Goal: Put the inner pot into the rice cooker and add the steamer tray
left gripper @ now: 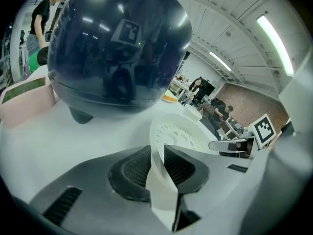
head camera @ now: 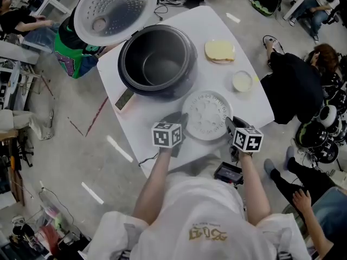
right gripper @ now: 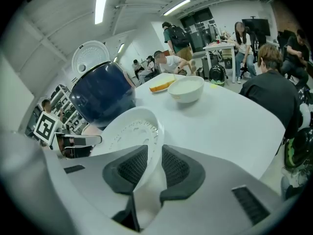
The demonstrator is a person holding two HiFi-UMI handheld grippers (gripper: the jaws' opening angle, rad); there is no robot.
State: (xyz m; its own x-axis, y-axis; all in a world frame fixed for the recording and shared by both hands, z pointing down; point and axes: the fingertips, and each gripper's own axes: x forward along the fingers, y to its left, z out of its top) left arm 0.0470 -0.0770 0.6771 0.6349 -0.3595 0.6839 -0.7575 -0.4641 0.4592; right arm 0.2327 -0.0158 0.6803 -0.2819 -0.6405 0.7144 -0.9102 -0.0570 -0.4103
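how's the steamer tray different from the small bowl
The steamer tray is wider, shallower and dotted; the small bowl is deeper and plain. The left gripper and right gripper jaws clamp the tray's rim; the bowl stands untouched. Both are white and round.

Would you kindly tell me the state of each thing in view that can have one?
Lid: open, swung back.
Inner pot: seated in the rice cooker, empty.
Steamer tray: on the table, outside the cooker.
Left hand-held gripper: shut on the tray's rim.
Right hand-held gripper: shut on the opposite rim.
Bowl: upright.
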